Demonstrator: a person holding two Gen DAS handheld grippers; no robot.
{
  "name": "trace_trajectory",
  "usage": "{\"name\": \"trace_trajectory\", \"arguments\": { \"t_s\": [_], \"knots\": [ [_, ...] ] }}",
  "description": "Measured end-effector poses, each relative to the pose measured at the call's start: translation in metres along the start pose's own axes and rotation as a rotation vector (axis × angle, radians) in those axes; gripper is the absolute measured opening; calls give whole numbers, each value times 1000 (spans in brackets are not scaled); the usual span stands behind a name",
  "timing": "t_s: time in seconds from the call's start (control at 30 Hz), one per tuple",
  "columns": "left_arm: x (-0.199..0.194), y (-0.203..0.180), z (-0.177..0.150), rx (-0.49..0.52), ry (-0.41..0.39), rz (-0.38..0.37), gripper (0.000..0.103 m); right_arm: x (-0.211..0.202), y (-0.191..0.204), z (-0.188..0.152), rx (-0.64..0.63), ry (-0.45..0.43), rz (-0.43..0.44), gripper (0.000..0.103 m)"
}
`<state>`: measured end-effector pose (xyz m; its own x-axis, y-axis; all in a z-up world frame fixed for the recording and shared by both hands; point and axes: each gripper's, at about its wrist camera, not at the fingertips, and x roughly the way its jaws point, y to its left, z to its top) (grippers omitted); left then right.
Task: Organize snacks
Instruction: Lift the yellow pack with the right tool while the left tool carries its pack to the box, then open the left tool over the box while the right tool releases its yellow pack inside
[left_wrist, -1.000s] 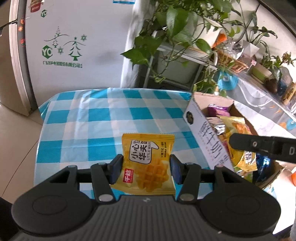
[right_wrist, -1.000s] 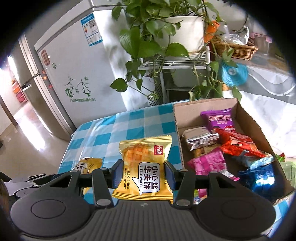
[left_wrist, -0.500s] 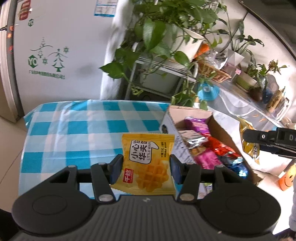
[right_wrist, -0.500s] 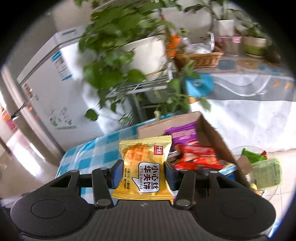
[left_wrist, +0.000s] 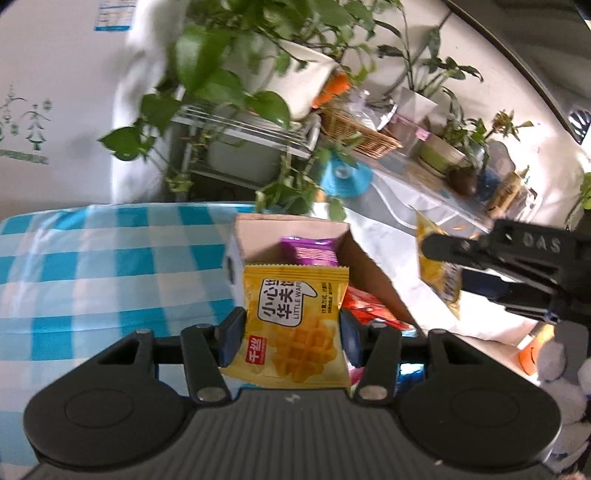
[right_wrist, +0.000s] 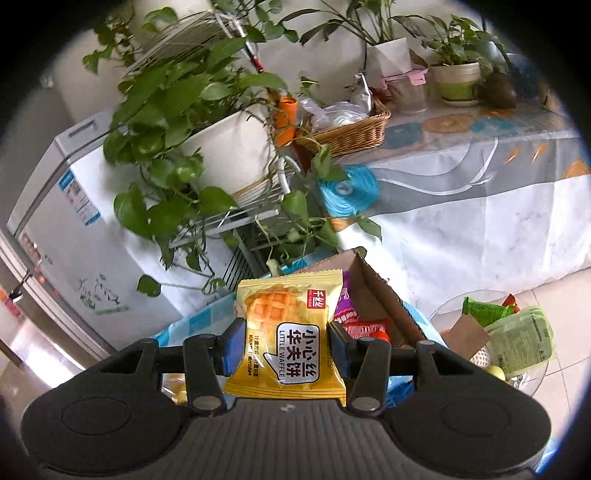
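— Yellow waffle packet sits low in the centre of the left wrist view, pinched from both sides by the left gripper, print upright.

— And the other tool?

— The right gripper grips a second waffle packet, the same yellow kind, with its print upside down, also low centre in its own view.

— Where is the box?

— The cardboard box stands on the blue checked tablecloth, just behind the left packet. A purple snack bag and red wrappers lie inside.

— Does either view catch the other tool?

— At the right edge of the left view, the right gripper shows side-on with its packet, past the box's right wall.
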<state>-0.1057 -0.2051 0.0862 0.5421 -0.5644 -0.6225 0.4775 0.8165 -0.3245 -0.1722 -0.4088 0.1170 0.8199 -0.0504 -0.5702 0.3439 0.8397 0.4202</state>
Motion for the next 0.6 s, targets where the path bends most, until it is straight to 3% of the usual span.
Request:
{"name": "trace_trajectory", "arguments": {
  "t_s": [0.23,0.6],
  "knots": [
    [21,-24,-2,13,26,-34,53,13,-7,9,18,6,-11,54],
    [49,-41,-9,35,82,-27,54,29,-24,13,58,44,-62,57]
  ]
}}
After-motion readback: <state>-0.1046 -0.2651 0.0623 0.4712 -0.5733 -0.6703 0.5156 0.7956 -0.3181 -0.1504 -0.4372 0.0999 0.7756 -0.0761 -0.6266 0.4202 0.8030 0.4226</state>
